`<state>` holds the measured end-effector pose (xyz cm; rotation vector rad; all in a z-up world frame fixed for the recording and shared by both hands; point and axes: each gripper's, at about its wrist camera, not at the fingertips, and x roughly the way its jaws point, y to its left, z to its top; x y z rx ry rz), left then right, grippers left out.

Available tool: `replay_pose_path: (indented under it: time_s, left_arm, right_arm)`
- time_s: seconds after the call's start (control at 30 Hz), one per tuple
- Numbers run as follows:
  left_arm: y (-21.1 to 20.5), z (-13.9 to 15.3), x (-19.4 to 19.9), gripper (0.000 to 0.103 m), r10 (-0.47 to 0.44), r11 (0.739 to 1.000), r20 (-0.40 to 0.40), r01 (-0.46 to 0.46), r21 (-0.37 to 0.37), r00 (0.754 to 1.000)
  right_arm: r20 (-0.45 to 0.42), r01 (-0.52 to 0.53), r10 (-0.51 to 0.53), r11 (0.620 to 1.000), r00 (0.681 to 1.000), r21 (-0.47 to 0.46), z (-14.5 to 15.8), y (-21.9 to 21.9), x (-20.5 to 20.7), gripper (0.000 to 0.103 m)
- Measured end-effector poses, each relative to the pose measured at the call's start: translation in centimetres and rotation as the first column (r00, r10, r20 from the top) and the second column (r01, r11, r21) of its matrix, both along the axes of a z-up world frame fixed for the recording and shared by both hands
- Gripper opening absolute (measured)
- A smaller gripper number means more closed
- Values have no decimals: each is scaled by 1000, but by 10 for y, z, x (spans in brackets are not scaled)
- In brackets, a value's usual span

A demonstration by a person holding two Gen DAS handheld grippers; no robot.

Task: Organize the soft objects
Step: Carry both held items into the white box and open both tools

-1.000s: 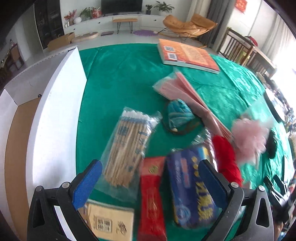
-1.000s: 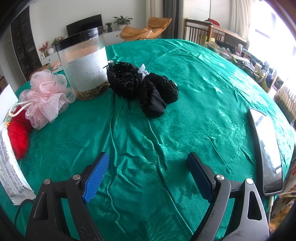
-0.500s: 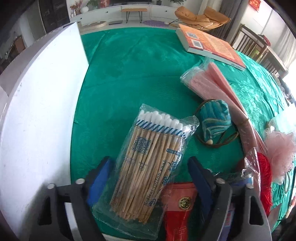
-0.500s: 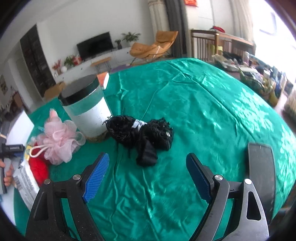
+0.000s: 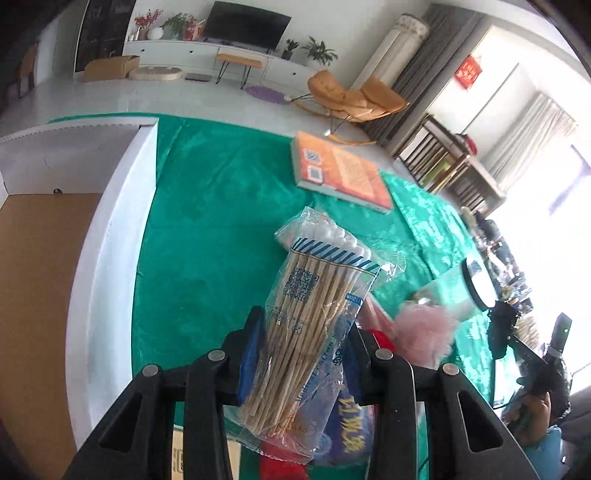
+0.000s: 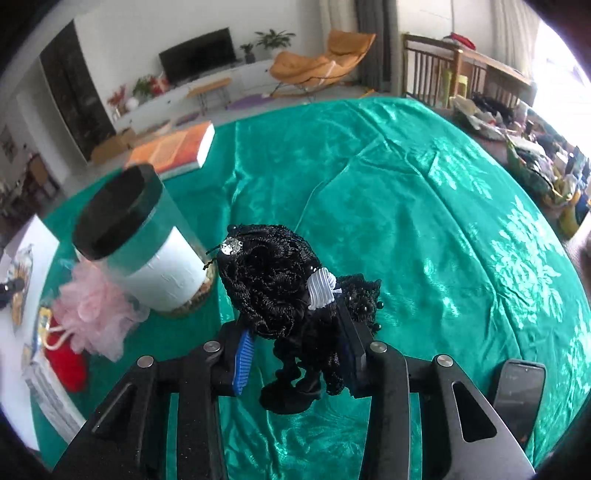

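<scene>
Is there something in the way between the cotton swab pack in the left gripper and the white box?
Nothing visible. The left gripper holds the swab pack lifted above the green cloth; the white box is directly on its left, with only bare cloth between.

A home living room: television (image 5: 245, 23), orange lounge chair (image 5: 354, 96), potted plants (image 5: 320, 55).

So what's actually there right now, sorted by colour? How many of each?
Black: 1, the lacy hair net in the right gripper
Pink: 1, bath pouf
Red: 1, red bundle
Orange: 1, book
Clear: 2, swab bag in the left gripper, jar
Total: 6
</scene>
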<state>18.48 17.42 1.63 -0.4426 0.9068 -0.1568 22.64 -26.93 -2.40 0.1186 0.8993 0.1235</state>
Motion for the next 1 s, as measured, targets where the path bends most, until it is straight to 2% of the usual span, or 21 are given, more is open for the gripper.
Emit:
replay_pose_path:
  time_s: [0.13,0.23,0.3,0.4,0.5,0.57,0.6,0.63,0.7,0.73,0.77,0.83,0.87,0.9,1.0]
  left_arm:
    - [15,33,-39,38,13,999,68,-10,-37,998]
    - [40,51,-72,38,51,999,88,-49,-23,995]
    - [61,63,-98,38,94,995,106,-97,18,990]
    - [94,74,-138,38,173,975,123,-187,117,977]
    - [124,75,-173,38,255,937,120,-276,214,959]
    - [136,69,-190,39,307,890,120,-330,314,944]
    - [138,65,-197,39,339,856,123,-360,372,933]
    - [140,60,-202,45,372,818,127,-390,422,919]
    - [147,50,-208,76,405,779,135,-419,467,904]
    - [148,46,-211,101,423,764,143,-437,474,895]
    - [148,43,-215,103,435,752,167,-460,472,885]
    - [145,40,-219,103,417,762,194,-458,459,888]
    - [141,39,-217,103,399,775,196,-444,450,896]
    - [137,37,-215,103,384,788,197,-432,440,902]
    - [117,35,-209,103,344,824,207,-400,401,916]
  right_arm:
    - [88,-55,49,996,995,69,47,21,-28,41]
    - [127,-171,154,976,980,135,76,70,-43,41]
    - [145,-270,245,943,959,194,91,112,-56,41]
    - [163,-423,391,856,906,297,108,185,-80,41]
    - [169,-549,528,743,832,382,117,263,-101,42]
    - [166,-609,604,671,780,423,118,314,-113,42]
    - [160,-632,637,640,754,436,116,337,-118,43]
    - [149,-648,664,615,733,449,111,357,-119,47]
    - [124,-673,709,578,694,461,99,395,-124,65]
    - [113,-679,724,566,681,468,93,407,-126,73]
    - [104,-678,729,562,677,474,86,412,-126,73]
    - [109,-679,722,574,684,458,77,407,-127,72]
    - [114,-674,701,608,704,419,73,400,-127,72]
    - [117,-663,673,658,730,358,70,384,-129,72]
    - [125,-561,552,826,825,59,47,340,-136,74]
